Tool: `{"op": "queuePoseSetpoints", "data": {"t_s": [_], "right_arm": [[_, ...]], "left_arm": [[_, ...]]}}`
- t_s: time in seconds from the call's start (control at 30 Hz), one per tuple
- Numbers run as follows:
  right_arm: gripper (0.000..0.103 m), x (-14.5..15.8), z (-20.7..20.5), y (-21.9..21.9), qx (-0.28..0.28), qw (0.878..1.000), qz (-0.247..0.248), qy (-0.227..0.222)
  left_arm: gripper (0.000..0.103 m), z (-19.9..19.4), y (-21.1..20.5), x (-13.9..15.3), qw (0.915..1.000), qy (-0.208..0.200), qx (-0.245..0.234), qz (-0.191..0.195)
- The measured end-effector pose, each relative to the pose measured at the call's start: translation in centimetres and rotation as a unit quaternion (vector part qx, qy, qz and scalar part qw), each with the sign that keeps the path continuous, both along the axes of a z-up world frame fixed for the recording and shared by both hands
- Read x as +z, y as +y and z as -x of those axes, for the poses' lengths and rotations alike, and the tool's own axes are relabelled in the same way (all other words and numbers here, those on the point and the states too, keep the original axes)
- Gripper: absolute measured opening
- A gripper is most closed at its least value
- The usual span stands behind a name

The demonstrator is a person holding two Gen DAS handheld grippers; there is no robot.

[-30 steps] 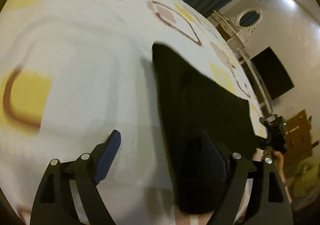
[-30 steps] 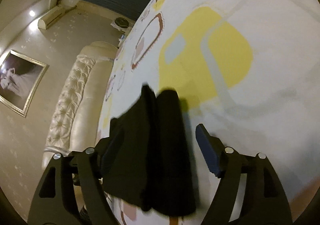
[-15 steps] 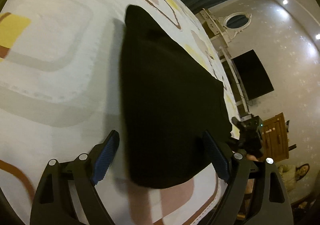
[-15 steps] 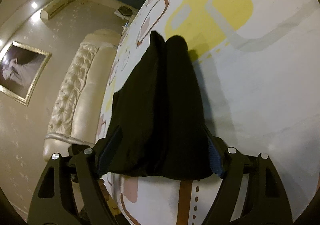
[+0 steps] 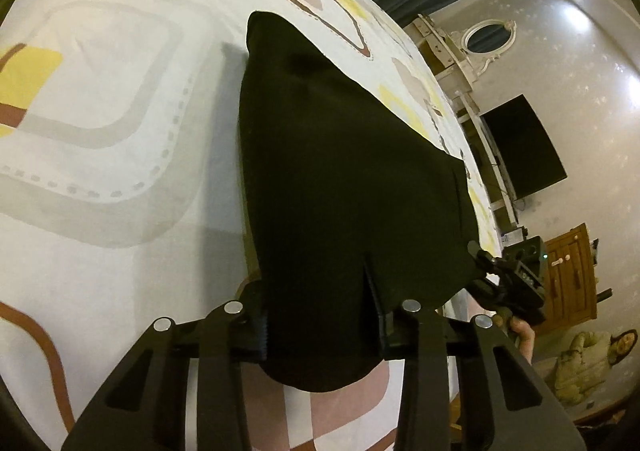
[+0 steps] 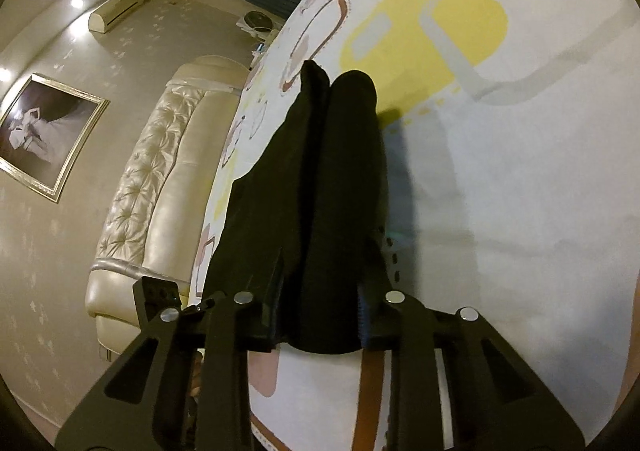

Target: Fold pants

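Black pants (image 5: 344, 179) lie on a bed whose patterned sheet (image 5: 100, 99) carries yellow, brown and grey rounded shapes on white. Left gripper (image 5: 320, 311) sits at the near edge of the fabric, its jaws closing with the cloth bunched between them; the pads press into the fabric on both sides, and a small flap of it droops below the fingers toward the camera. Right gripper (image 6: 318, 311) is at the other near corner, jaws likewise closing, the dark cloth gathered between the pads and creased into two long ridges that run away from the camera. From the left wrist view the pants spread as one broad dark sheet narrowing to a point at the far end; from the right wrist view the far end shows two rounded tips side by side (leg ends or a fold, cannot tell which). The right gripper's body and a hand (image 5: 522, 335) holding it show at the right edge of the left wrist view, beyond the garment. Beside the bed: a padded cream headboard (image 6: 160, 187), a framed picture (image 6: 44, 135) on the wall, a dark screen (image 5: 520, 147), a wooden cabinet (image 5: 572, 275).
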State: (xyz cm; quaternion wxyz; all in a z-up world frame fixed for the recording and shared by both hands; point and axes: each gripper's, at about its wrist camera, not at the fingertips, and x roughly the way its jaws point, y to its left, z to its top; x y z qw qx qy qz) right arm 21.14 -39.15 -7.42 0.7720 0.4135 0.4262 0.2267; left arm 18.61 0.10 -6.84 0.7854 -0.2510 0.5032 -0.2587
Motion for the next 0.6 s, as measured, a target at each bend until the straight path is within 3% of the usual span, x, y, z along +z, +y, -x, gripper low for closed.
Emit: {"op": "queuePoseSetpoints", "data": {"t_s": [0.3,0.6], "right_arm": [[0.026,0.2,2.5,0.0,0.008,1.000,-0.001,0.007],[0.026,0.2,5.2,0.7,0.011,1.000,-0.004,0.011]], "left_arm": [[0.037,2.4,0.1,0.7,0.9994,-0.006,-0.011,-0.031],[0.037,4.4,0.8,0.9,0.9993,-0.003,-0.011,-0.035]]}}
